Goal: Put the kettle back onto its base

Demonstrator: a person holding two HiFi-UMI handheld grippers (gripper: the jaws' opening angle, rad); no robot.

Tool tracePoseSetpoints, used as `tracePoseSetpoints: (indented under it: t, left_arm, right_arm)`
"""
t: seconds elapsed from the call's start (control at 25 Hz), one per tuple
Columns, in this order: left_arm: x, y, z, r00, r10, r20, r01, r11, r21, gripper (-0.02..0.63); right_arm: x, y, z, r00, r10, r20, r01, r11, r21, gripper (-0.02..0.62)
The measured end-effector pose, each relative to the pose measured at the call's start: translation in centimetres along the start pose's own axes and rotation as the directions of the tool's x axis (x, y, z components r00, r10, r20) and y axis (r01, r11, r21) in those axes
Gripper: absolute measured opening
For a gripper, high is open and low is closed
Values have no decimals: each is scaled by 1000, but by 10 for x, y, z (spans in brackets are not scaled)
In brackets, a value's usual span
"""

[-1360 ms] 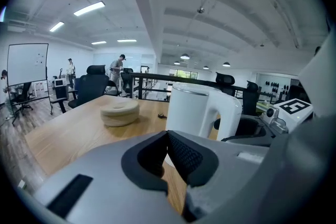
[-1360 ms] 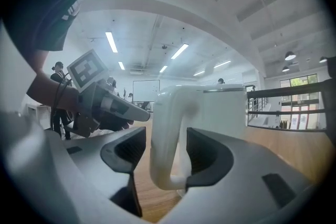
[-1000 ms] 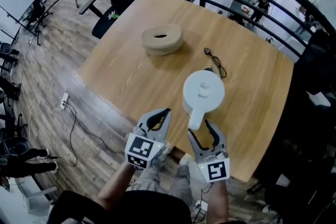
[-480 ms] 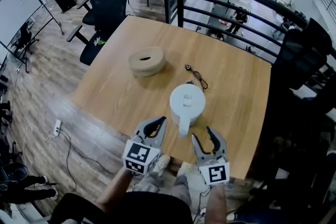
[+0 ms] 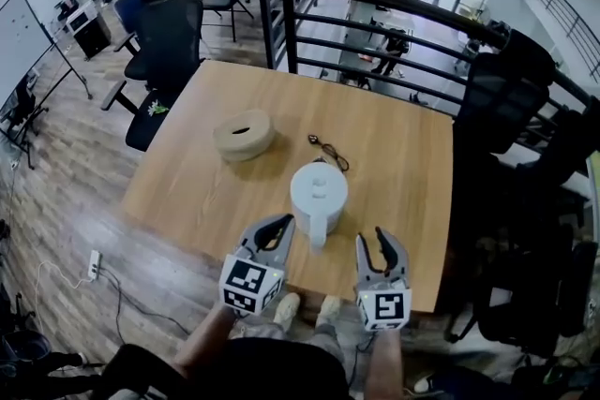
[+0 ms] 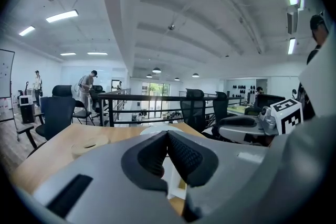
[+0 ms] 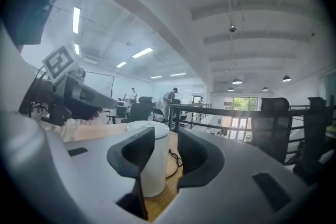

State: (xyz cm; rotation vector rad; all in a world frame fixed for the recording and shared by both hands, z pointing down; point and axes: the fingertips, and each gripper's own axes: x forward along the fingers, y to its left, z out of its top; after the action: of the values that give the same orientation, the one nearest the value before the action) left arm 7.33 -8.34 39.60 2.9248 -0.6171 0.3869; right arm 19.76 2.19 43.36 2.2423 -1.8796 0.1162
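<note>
The white kettle (image 5: 319, 192) stands upright near the middle of the wooden table (image 5: 412, 145), in the centre of the head view. Its handle (image 5: 319, 234) sticks out toward the lower edge of the frame, into the space between the two grippers. A black cord (image 5: 328, 153) comes out at its far side, so I judge that it probably sits on its base already; the base itself does not show apart from the kettle.

The left gripper (image 5: 286, 225) is at the lower left of the handle, with its jaws pressed together and nothing in them. The right gripper (image 5: 372, 244) is at the lower right. Its jaws are partly apart and have just been closing, with nothing between them. The kettle lies ahead of them and a little to the left. Both grippers are near the handle but clear of it, and the left one seems slightly nearer. A beige ring (image 5: 244, 134) lies well apart at the upper left.
</note>
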Motion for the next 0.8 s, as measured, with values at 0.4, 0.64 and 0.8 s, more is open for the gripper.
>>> tracePoseSetpoints:
  t: [0.4, 0.64, 0.8]
  left_arm:
    - [-18, -21, 16, 993, -112, 36, 111, 993, 44, 0]
    - [-28, -33, 20, 980, -189, 55, 185, 980, 66, 0]
    - [-33, -40, 20, 972, -230, 55, 226, 971, 83, 0]
  right_arm:
    - [-41, -6, 19, 987, -161, 9, 161, 986, 34, 93]
    - [-65, 2, 25, 969, -247, 14, 247, 968, 35, 77]
    - [-80, 6, 24, 954, -298, 15, 298, 954, 41, 66]
